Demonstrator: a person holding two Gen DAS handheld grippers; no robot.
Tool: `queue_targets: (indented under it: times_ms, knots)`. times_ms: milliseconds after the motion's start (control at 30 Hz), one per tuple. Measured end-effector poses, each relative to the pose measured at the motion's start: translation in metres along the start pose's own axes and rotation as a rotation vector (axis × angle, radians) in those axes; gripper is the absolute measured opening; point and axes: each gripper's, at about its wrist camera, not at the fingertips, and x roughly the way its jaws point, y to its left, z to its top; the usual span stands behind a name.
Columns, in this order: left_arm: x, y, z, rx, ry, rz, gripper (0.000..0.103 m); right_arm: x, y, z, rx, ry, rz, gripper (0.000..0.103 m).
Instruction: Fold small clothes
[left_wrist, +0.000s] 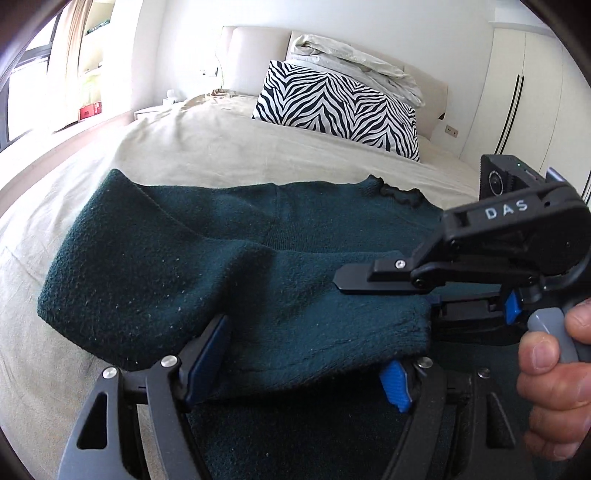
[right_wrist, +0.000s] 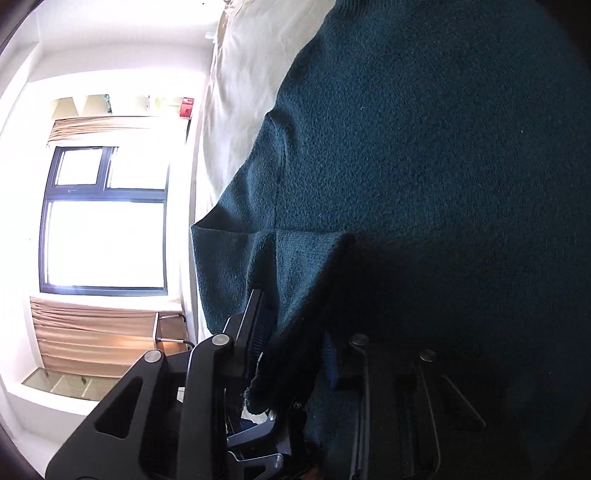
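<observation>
The right gripper, marked "DAS" and held level by a hand, clamps the dark green sweater on the bed; the left gripper stands open around a fold.

So the bed has a cream, slightly wrinkled sheet; a dark green knit sweater lies spread across the near part, one sleeve folded over its body; far right, a zebra-print pillow leans at the headboard with rumpled pale bedding behind it
</observation>
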Motion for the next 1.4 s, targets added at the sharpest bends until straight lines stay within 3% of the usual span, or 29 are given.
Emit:
queue_targets:
  times_ms: [67, 167, 300, 533, 733, 1167, 1400]
  knots:
    - [-0.011, 0.01, -0.002, -0.046, -0.047, -0.078, 0.077, -0.014, 0.004, 0.003, -0.035, -0.033, -0.02, 0.007]
    - [-0.022, 0.021, -0.004, -0.099, -0.098, -0.121, 0.081, -0.051, 0.013, 0.01, -0.093, -0.118, -0.057, 0.007]
    - [-0.018, 0.03, -0.001, -0.16, -0.077, -0.137, 0.081, -0.108, 0.005, 0.024, -0.123, -0.214, -0.176, 0.007]
    - [-0.011, 0.043, -0.001, -0.228, -0.054, -0.159, 0.081, -0.18, -0.054, 0.039, -0.007, -0.33, -0.317, 0.007]
    - [-0.01, 0.046, -0.004, -0.244, -0.051, -0.163, 0.081, -0.194, -0.079, 0.034, 0.034, -0.369, -0.345, 0.007]
    - [-0.009, 0.048, -0.006, -0.247, -0.048, -0.167, 0.081, -0.19, -0.082, 0.061, -0.006, -0.417, -0.465, 0.007]
    - [-0.022, 0.046, 0.001, -0.244, -0.062, -0.146, 0.079, -0.197, -0.113, 0.053, 0.077, -0.423, -0.336, 0.008]
